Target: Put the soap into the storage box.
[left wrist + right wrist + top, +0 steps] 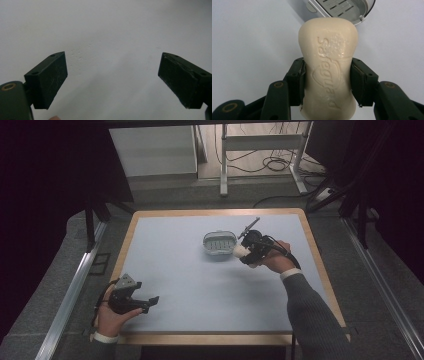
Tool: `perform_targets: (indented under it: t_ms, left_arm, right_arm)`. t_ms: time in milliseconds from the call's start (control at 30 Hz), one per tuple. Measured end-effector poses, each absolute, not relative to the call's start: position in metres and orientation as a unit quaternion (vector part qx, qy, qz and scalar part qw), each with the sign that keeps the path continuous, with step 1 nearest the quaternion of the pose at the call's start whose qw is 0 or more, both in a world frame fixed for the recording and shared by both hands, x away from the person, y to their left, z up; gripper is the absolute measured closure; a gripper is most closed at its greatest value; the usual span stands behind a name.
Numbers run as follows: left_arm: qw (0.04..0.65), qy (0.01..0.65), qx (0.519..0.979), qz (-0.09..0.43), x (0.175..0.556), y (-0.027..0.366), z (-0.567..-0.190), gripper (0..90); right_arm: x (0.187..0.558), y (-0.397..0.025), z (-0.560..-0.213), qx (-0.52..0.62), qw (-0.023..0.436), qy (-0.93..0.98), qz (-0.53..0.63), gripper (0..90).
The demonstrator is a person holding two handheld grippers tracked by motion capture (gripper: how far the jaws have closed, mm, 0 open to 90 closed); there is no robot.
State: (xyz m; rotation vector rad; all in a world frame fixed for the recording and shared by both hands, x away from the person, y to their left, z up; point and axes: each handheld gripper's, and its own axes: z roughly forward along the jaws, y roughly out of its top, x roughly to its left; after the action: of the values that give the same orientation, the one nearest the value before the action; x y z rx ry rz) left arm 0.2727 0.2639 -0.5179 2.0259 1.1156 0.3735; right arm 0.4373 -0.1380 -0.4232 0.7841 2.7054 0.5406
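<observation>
Centre right of the high view: the right gripper (pixel 243 251) pinches a cream soap bar (pixel 328 72) across its waist, just beside the slotted soap dish (pixel 219 244). The pick-up appears done; placing in the dish remains. Lower left: the left gripper (pixel 150 301) rests, jaws spread, holding nothing.

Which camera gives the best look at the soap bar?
The right gripper view: the soap is close up, embossed lettering readable, clamped between the right gripper jaws just short of the dish. The high view shows it as a small pale end beside the dish. The left gripper view faces bare mat.
</observation>
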Motion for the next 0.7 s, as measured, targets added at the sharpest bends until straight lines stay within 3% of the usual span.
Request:
perform_targets:
  t_ms: [700]
  left_arm:
    - [0.388,0.439,0.797,0.146,0.273,0.264,-0.519,9.2]
  right_arm:
    - [0.467,-0.123,-0.410,0.258,0.133,0.938,0.189,49.7]
